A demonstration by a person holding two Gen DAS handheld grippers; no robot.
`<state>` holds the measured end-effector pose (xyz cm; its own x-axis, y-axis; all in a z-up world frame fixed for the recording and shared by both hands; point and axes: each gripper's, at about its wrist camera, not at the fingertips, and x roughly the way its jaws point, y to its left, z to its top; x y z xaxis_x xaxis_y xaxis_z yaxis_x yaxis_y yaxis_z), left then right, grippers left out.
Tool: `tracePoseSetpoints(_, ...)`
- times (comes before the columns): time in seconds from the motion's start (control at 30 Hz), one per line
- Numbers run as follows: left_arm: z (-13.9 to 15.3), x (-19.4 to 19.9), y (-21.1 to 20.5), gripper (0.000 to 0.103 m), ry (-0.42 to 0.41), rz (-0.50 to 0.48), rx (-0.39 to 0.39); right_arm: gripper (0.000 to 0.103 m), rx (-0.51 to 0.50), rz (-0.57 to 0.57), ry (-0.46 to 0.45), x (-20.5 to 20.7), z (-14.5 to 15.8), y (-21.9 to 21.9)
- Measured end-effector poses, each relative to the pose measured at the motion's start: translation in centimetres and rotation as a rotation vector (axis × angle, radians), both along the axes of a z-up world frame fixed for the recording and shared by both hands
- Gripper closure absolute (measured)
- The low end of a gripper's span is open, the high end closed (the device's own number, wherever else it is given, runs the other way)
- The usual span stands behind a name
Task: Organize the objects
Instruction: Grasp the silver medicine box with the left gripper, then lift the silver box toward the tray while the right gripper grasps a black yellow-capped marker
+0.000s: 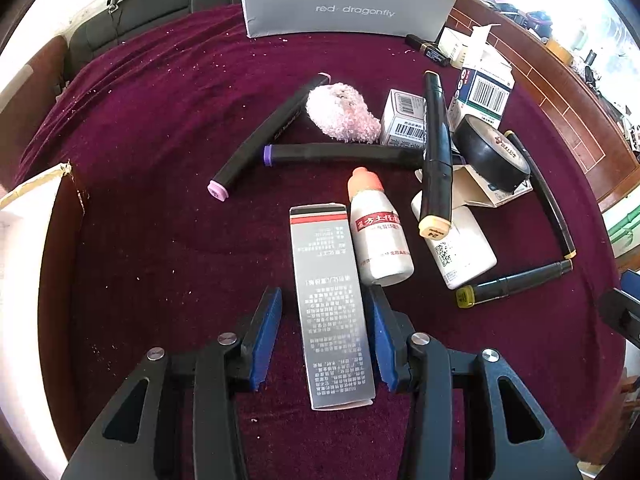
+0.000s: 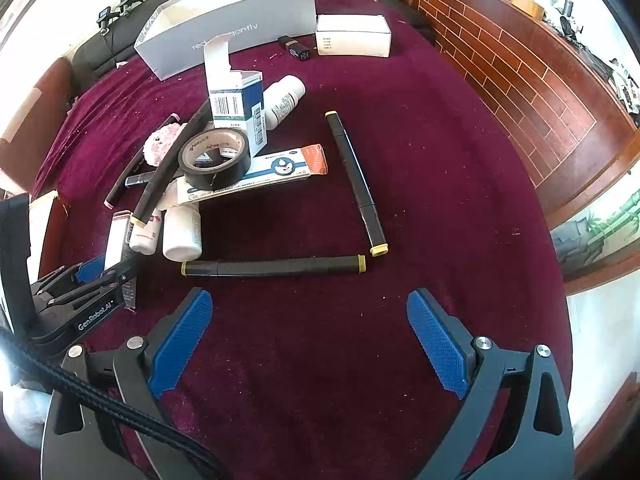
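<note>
A long silver carton [image 1: 332,320] with printed text lies on the maroon cloth between my left gripper's [image 1: 324,291] blue pads, which are shut on its sides. The right wrist view shows that gripper [image 2: 110,266] at the left with the carton [image 2: 118,240] in it. Just beyond lie a white bottle with a peach cap [image 1: 380,240] and a second white bottle [image 1: 464,256]. My right gripper [image 2: 310,296] stands open over bare cloth, with a yellow-capped black marker [image 2: 272,267] lying crosswise just past its fingertips.
Several black markers, a black tape roll [image 2: 214,156], a pink fluffy ball [image 1: 340,114] and small medicine cartons are piled mid-table. An open white shoebox [image 1: 340,4] stands at the far edge with a small white box [image 2: 352,36] beside it. A cardboard box edge [image 1: 32,208] shows at the left.
</note>
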<state>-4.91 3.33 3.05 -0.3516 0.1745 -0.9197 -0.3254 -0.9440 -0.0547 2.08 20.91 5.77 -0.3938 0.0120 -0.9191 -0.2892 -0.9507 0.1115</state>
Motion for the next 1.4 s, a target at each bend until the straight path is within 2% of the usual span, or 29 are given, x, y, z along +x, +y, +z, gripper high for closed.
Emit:
tracePoseSetpoints(0.13, -0.1, 0.0, 0.1, 0.061, 0.004, 0.005, 0.0, 0.004, -0.001, -0.009, 0.0, 0.1, 0.1, 0.1)
tracePoseSetpoints(0.23, -0.1, 0.0, 0.2, 0.055, 0.005, 0.012, 0.011, 0.004, -0.002, -0.011, -0.001, 0.3, 0.1, 0.0)
tracePoseSetpoints(0.43, -0.4, 0.5, 1.2, 0.046, 0.037, 0.0, -0.038, 0.004, 0.001, -0.001, -0.004, 0.4, 0.1, -0.3)
tracePoseSetpoints(0.5, -0.5, 0.5, 1.4, 0.041, 0.044, 0.003, -0.044, 0.004, 0.002, 0.001, -0.004, 0.5, 0.1, -0.4)
tracePoseSetpoints(0.67, -0.6, 0.6, 1.4, 0.039, 0.056, 0.044, -0.041, 0.004, 0.003, 0.005, -0.005, 0.6, 0.1, -0.6)
tracePoseSetpoints(0.73, -0.5, 0.5, 1.3, 0.043, 0.052, 0.057, -0.042, 0.004, 0.003, 0.006, -0.004, 0.7, 0.1, -0.6)
tracePoseSetpoints(0.8, -0.2, 0.4, 0.7, 0.065, 0.053, 0.078, -0.04, 0.004, 0.003, 0.005, -0.003, 0.7, 0.1, -0.6)
tracePoseSetpoints(0.87, -0.1, 0.2, -0.4, 0.079, 0.045, 0.105, -0.023, 0.004, 0.004, 0.003, 0.0, 0.6, 0.2, -0.6)
tracePoseSetpoints(0.97, 0.0, -0.1, -1.9, 0.081, 0.024, 0.14, 0.011, 0.004, 0.0, 0.007, 0.001, 0.2, 0.3, -0.7)
tracePoseSetpoints(1.23, -0.2, -0.3, -1.6, 0.08, 0.052, 0.145, -0.017, 0.004, 0.002, 0.061, -0.008, -0.4, -0.1, -2.2)
tracePoseSetpoints(1.33, 0.2, -0.4, -2.9, 0.08, 0.017, 0.159, 0.053, 0.004, -0.002, 0.061, -0.011, -0.4, -0.2, -2.1)
tracePoseSetpoints(1.4, 1.0, 0.0, -4.0, 0.08, 0.021, 0.168, 0.074, 0.004, -0.006, 0.055, -0.008, -0.5, 0.0, -1.8)
